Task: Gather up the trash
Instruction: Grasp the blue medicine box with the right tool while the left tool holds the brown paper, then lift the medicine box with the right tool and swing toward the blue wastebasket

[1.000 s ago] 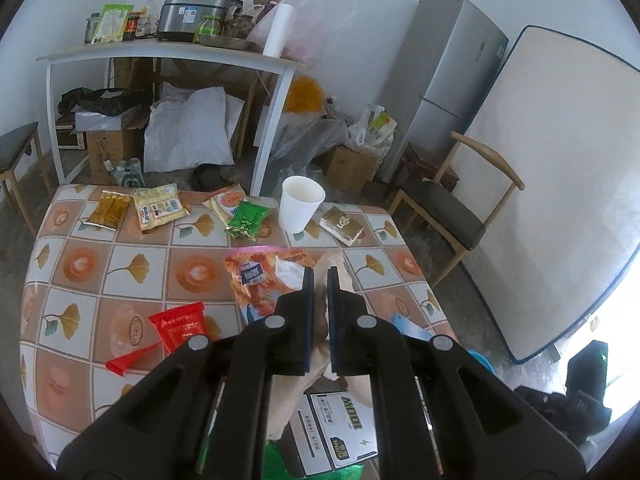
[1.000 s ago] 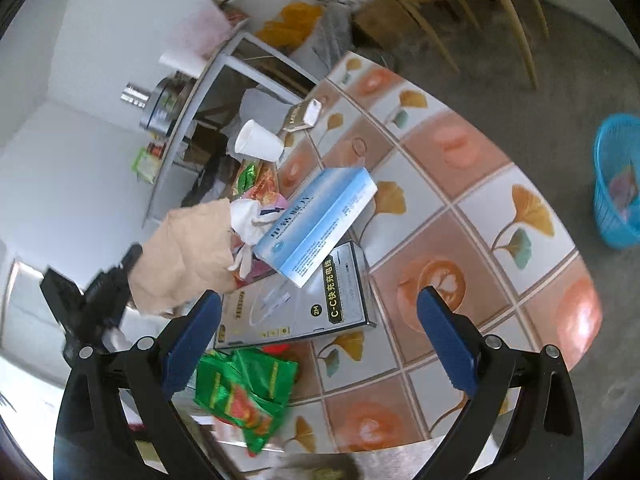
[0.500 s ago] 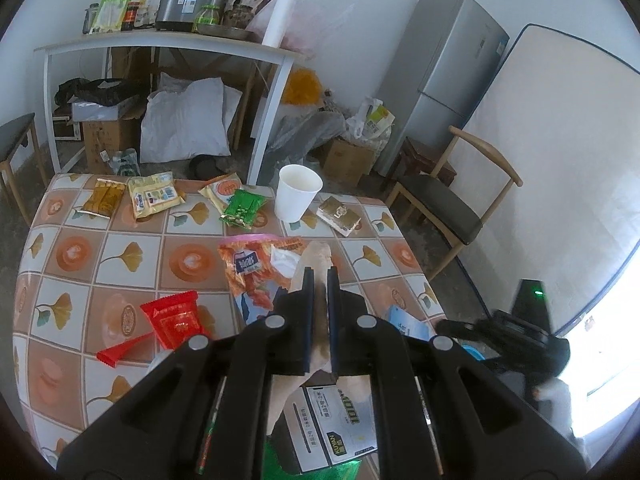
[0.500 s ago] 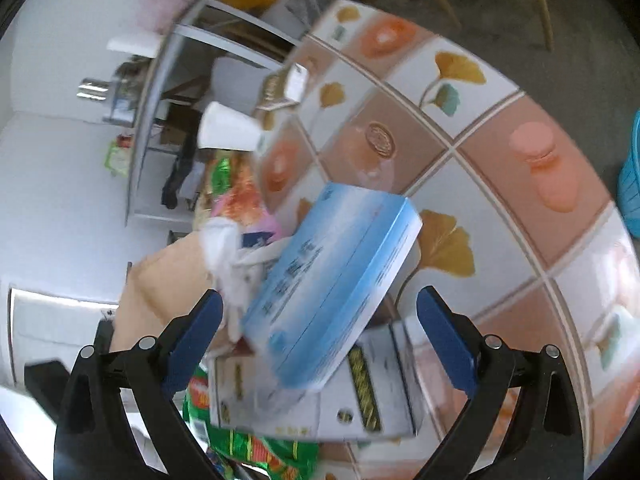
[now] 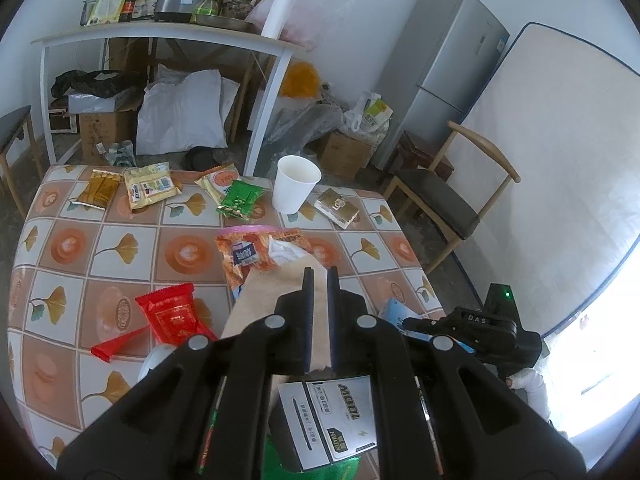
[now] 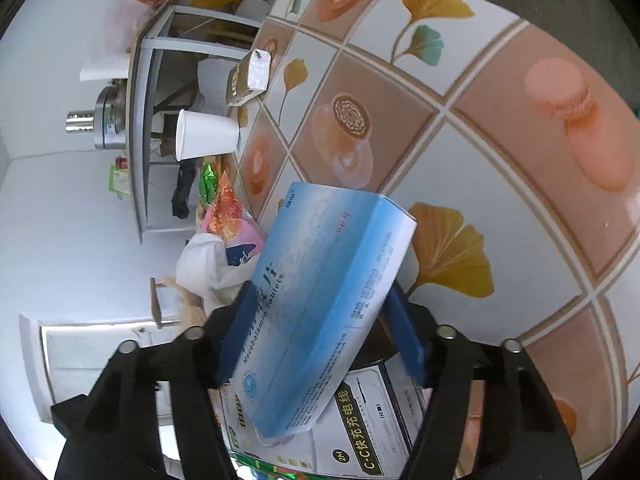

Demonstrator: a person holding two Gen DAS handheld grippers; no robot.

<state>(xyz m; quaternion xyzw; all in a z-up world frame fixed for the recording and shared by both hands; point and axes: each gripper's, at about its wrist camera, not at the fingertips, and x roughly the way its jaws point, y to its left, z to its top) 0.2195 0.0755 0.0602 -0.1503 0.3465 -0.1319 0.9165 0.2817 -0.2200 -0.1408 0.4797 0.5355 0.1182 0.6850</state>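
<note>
Your right gripper [image 6: 320,316] clamps a blue tablet box [image 6: 320,300] above the tiled table [image 6: 500,128]. Your left gripper [image 5: 319,280] pinches a brown paper sheet [image 5: 264,292] over the cable box [image 5: 332,420].

White walls, grey fridge [image 5: 448,68], wooden chair [image 5: 448,196], leaning mattress [image 5: 560,184].

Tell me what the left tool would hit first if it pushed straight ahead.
Shut on brown paper, the left tool points at the orange snack bag just beyond; likely that first, though depth is unclear.
</note>
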